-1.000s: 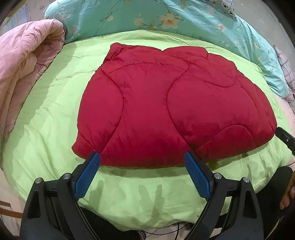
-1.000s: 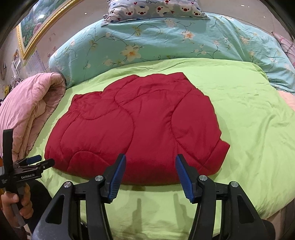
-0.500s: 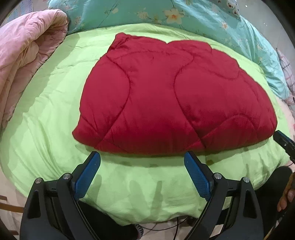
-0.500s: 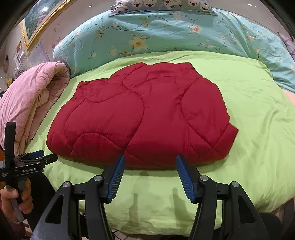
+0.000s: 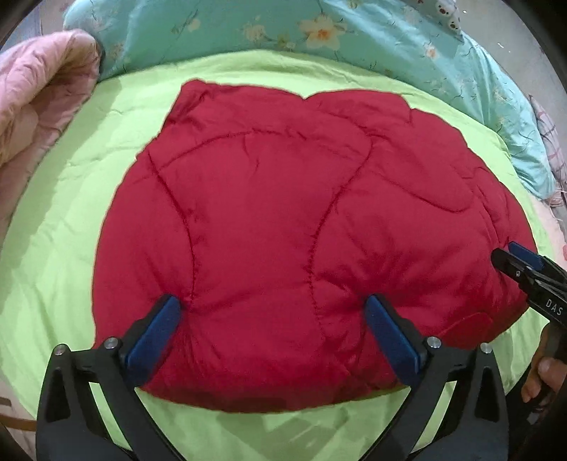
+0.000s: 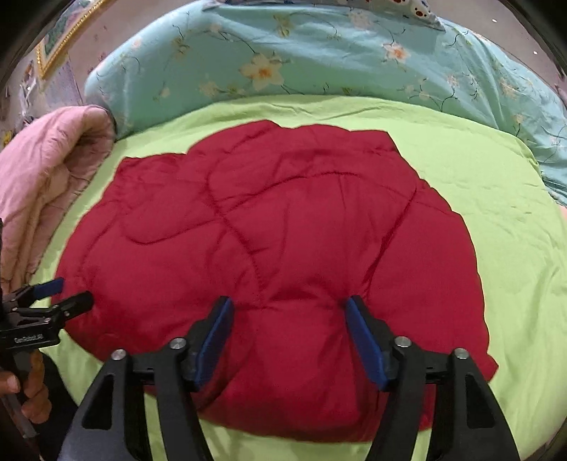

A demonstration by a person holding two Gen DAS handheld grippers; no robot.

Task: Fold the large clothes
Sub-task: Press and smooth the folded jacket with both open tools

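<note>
A red quilted padded garment (image 5: 283,220) lies spread flat on the lime-green bedcover (image 5: 53,255). My left gripper (image 5: 271,305) has its blue pads wide apart over the garment's near left edge, and the jaws are opening. Red cloth lies between the pads, which do not press on it. My right gripper (image 6: 288,305) straddles the near right edge of the red garment (image 6: 283,230) the same way, jaws opening, cloth between them unpinched. Each gripper shows in the other's view: the right gripper (image 5: 521,262) at the right rim, the left gripper (image 6: 53,298) at the left rim.
A rolled pink quilt (image 5: 39,103) lies along the left of the bed. A teal floral duvet (image 6: 319,60) is heaped at the back, with a bear-print pillow (image 6: 418,9) behind it. A gold picture frame (image 6: 60,42) hangs on the far left wall. A person's hand (image 6: 32,393) holds the left tool.
Both grippers have come forward and down from the green bedcover onto the near edge of the red garment. Their jaws stand wider apart than before.
</note>
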